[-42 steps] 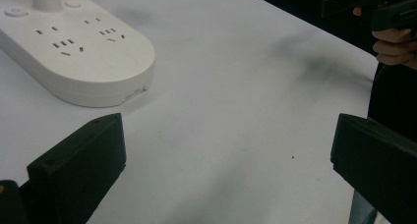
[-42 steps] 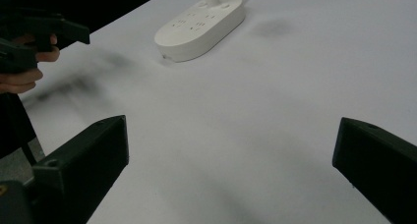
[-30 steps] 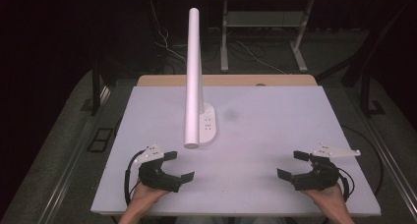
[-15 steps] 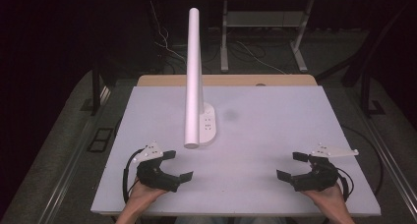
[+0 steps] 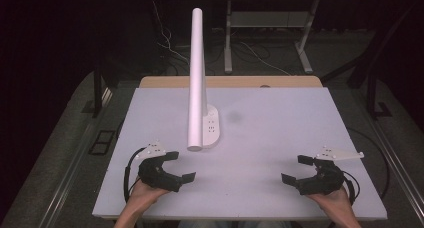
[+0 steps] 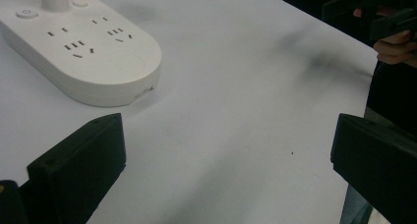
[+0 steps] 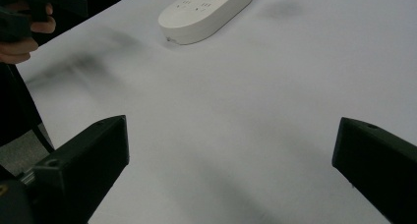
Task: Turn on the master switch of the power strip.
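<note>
We see a white table [image 5: 280,153] with a white power strip [image 5: 211,128] lying flat near its middle, a little left of centre, and a tall white tube [image 5: 196,78] rising from the strip's far end and leaning toward the camera in the high view. The left tongs [image 5: 176,165] rest near the table's front left edge, held in the person's left hand [image 5: 142,195], with the jaws spread wide and nothing between them; the power strip lies just ahead of them, close but apart. In the left gripper view the power strip [image 6: 81,47] sits at the upper left beyond the left jaw, showing its socket slots and a round button, and the bare table surface fills the gap between the jaws. The right tongs [image 5: 295,169] rest near the front right edge in the right hand [image 5: 332,198], jaws likewise wide apart and empty, well apart from the power strip. In the right gripper view the power strip [image 7: 206,10] lies far off at the top, with only bare table between the jaws. A grey three-cornered plate tops each gripper, and a dark cable loops from each
</note>
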